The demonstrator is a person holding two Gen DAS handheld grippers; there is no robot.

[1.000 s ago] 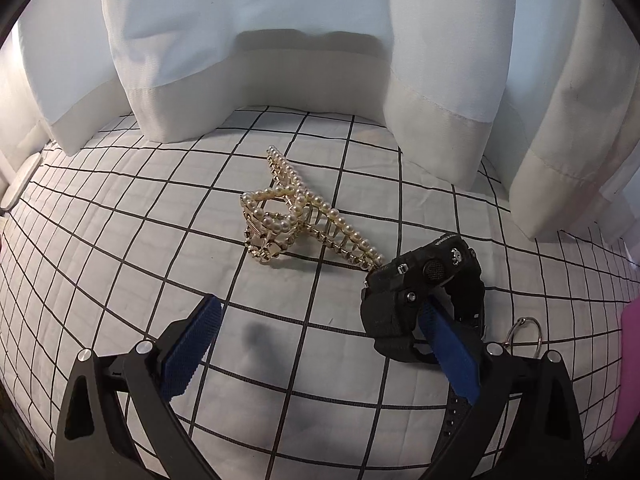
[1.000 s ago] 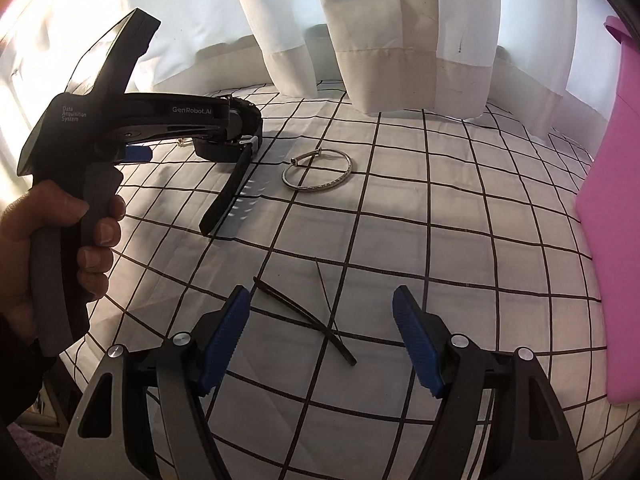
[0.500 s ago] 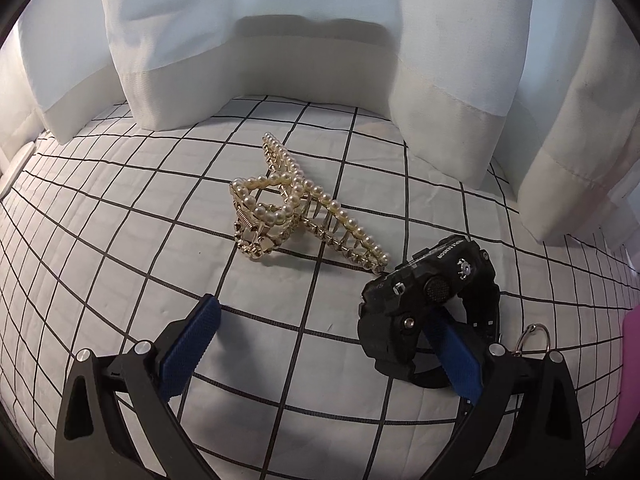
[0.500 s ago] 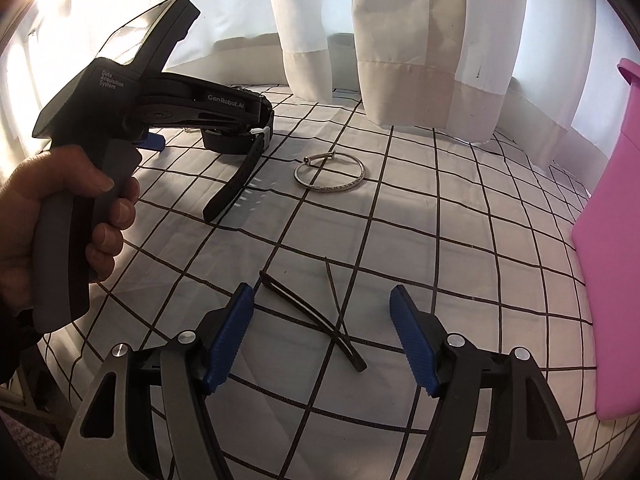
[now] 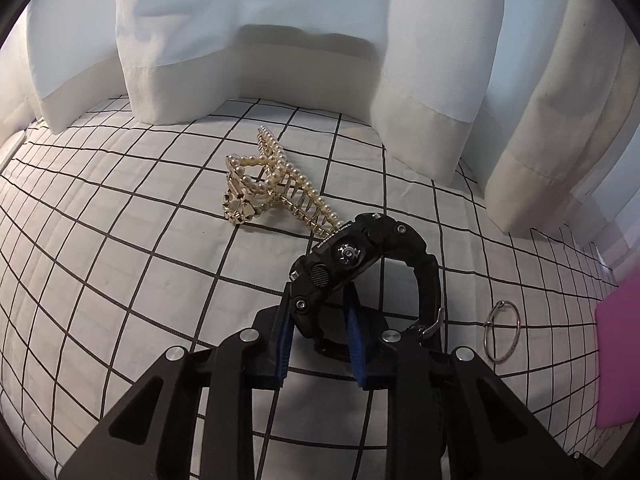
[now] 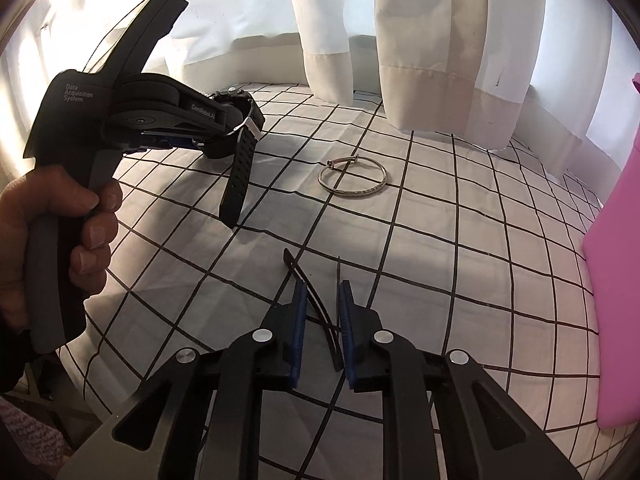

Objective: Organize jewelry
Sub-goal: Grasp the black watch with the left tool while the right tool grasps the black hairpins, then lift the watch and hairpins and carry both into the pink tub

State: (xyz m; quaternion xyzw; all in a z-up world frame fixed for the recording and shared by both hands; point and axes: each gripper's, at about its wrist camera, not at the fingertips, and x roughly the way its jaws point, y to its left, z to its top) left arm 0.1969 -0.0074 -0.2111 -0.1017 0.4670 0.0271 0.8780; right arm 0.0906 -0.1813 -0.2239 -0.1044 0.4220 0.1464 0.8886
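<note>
Both tongs grip, ready to lift

Left of the bangle (image 6: 353,178), left tongs (image 5: 318,342) are closing on the watch (image 5: 352,258) case; nearer than the bangle, right tongs (image 6: 322,334) clench the black hairpin (image 6: 320,312). Lift both slowly off the bed (image 6: 460,260), keeping the squeeze steady.

Bed surface: a white quilted cover (image 5: 120,264) ruled with a black grid, its far edge meeting white curtains (image 5: 256,32). Lying on it: a gold hair claw set with pearls (image 5: 272,184), toward the far edge; nearer, just beside the claw's teeth, a black wristwatch (image 5: 360,256) with one strap end trailing on the cover; a thin silver bangle (image 6: 353,182), flat, apart from the watch; two thin dark hair pins (image 6: 316,300), crossed, toward the near edge. A pink object (image 6: 616,240) lies at the cover's right edge; its kind cannot be told.
</note>
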